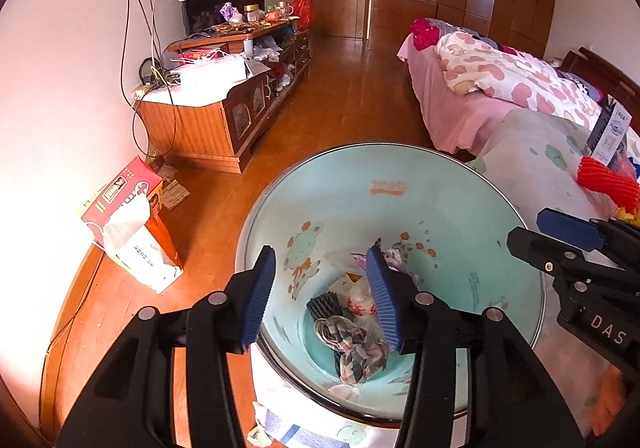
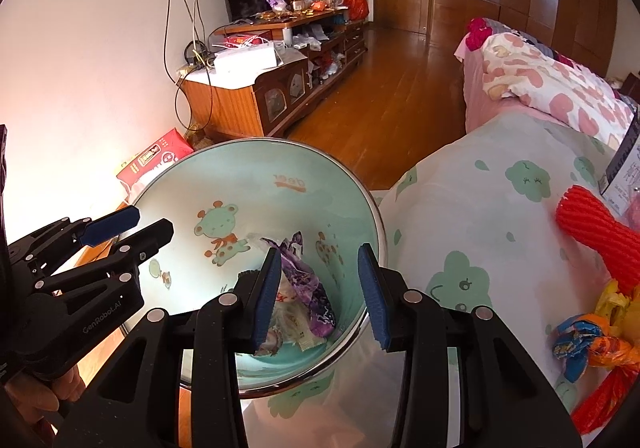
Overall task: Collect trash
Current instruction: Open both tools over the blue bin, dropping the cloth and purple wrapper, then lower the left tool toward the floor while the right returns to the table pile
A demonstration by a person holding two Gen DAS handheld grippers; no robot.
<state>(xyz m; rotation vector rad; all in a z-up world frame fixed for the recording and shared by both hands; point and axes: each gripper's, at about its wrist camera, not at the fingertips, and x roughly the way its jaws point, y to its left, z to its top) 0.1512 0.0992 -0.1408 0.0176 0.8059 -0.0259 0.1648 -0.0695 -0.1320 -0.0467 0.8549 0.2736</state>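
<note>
Trash bin (image 1: 384, 184): round, pale mint interior printed with cartoon bears and orange lettering, bright metal rim, seen from above in both wrist views; it stands between the wooden floor (image 1: 340, 104) and a surface draped in a smooth white cloth (image 2: 492, 216) patterned with green clouds. Contents at the bin's bottom: a crumpled plaid wrapper (image 1: 352, 344), a dark ribbed foam piece (image 1: 324, 306), a glossy purple wrapper (image 2: 308, 288), and pale printed packets. Left gripper (image 1: 326, 294): black plastic frame with silver rivets, two ribbed blue pads spread apart, nothing between them, hovering over the bin's mouth. Right gripper (image 2: 320, 292): same build, blue pads likewise parted and empty, also above the bin opening; each gripper shows at the edge of the other's view. On the cloth to the right: a red ribbed foam net sleeve (image 2: 596, 236), tubular; a knotted cluster of orange, blue and yellow crinkled wrappers (image 2: 592, 344); a printed carton (image 1: 610, 132), upright. Beside the bin on the floor side: a red tissue box (image 1: 124, 188) with a white tissue pulled out, sitting on an orange-and-white paper bag (image 1: 148, 248). Background: low wooden cabinet (image 1: 224, 120) cluttered with cables and jars, and a bed (image 1: 500, 88) with a pink-spotted soft quilt.
</note>
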